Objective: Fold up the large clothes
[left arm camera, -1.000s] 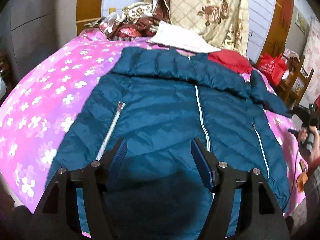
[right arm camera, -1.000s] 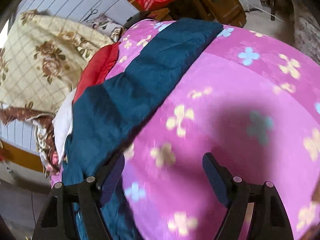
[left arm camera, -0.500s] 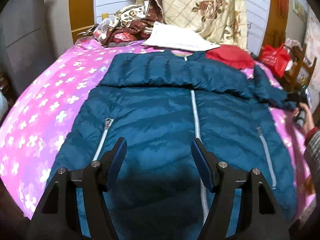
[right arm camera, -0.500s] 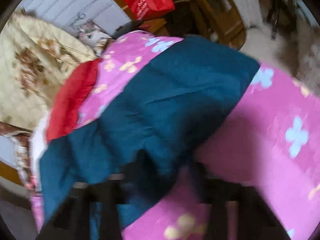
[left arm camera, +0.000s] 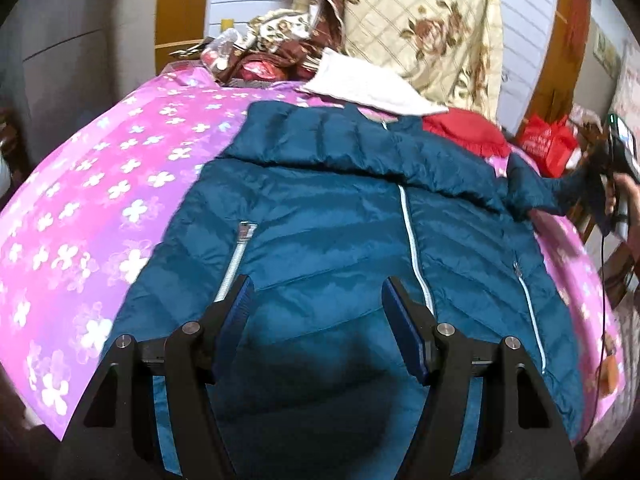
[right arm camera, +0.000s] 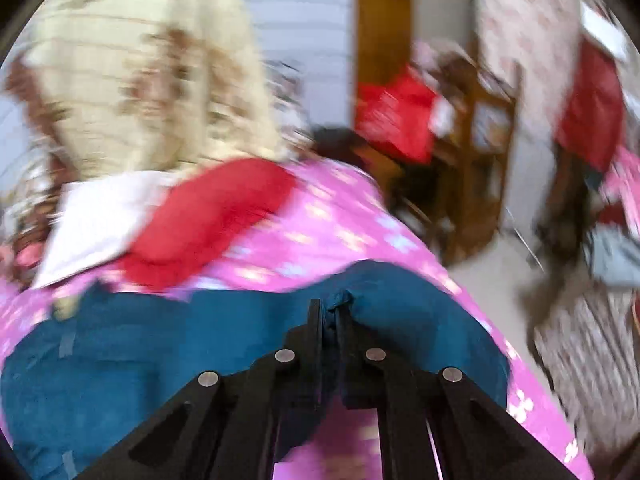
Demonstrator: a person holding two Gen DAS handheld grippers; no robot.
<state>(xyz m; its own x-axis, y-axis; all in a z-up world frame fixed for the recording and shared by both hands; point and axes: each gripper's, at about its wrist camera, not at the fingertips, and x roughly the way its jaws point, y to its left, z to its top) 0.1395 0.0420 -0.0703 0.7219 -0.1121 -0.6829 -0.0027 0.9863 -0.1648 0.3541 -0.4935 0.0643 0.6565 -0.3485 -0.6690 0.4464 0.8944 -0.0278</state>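
A large teal puffer jacket [left arm camera: 340, 240] lies face up on a pink flowered bedspread [left arm camera: 100, 208], zipper down the middle. My left gripper [left arm camera: 316, 304] is open and empty, hovering above the jacket's lower front. My right gripper [right arm camera: 330, 312] is shut on the end of the jacket's sleeve [right arm camera: 240, 340] and lifts it off the bed; the right wrist view is blurred by motion. In the left wrist view the right gripper [left arm camera: 596, 172] shows at the far right, holding the sleeve [left arm camera: 532, 188] out from the jacket.
A red garment [left arm camera: 464, 132], a white cloth [left arm camera: 368, 84] and a beige floral quilt [left arm camera: 424, 28] are piled at the head of the bed. A red bag [left arm camera: 548, 140] and wooden furniture [right arm camera: 480, 128] stand beside the bed on the right.
My right gripper closed on the sleeve end and raised it, swinging its view up toward the head of the bed. The left gripper stayed open above the jacket, shifting slightly.
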